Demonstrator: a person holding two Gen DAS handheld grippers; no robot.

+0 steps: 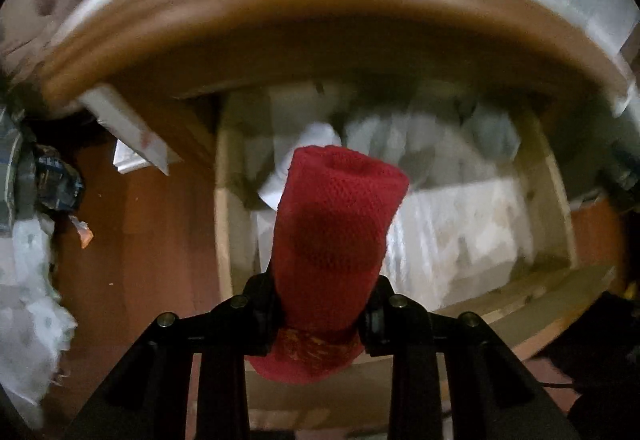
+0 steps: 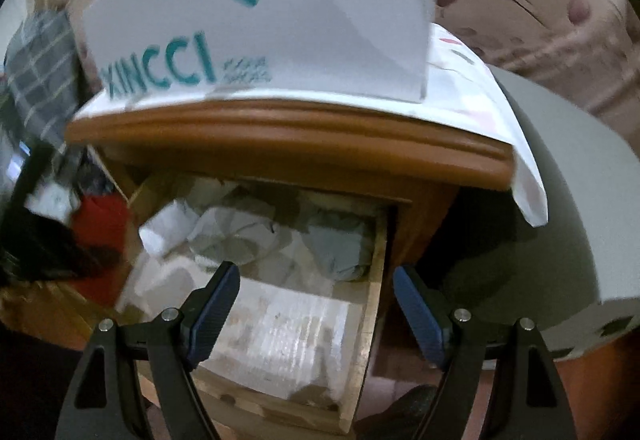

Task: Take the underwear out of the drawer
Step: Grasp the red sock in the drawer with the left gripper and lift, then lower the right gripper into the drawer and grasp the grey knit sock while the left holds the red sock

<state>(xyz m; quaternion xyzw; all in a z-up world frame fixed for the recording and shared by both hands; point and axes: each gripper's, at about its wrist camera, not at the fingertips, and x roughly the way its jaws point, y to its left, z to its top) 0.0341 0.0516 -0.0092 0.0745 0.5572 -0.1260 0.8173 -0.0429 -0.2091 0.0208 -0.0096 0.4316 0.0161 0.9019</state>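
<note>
A rolled red knit underwear [image 1: 340, 208] sticks up between the black fingers of my left gripper [image 1: 324, 304], which is shut on its lower end and holds it above the open wooden drawer [image 1: 556, 200]. White and grey folded clothes [image 1: 448, 224] lie blurred in the drawer below. In the right wrist view my right gripper [image 2: 316, 304] hangs open over the drawer [image 2: 372, 304], its blue pads [image 2: 214, 308] wide apart with nothing between them. The red underwear [image 2: 105, 224] shows at the left edge there, beside a dark blur. Grey-green cloth [image 2: 340, 244] lies at the drawer's back right.
A white box with teal letters [image 2: 256, 32] stands on the wooden nightstand top [image 2: 280, 128] above the drawer. A grey padded surface [image 2: 560, 220] lies to the right. Red-brown floor [image 1: 132, 240] and a white crumpled bag [image 1: 28, 280] are left of the drawer.
</note>
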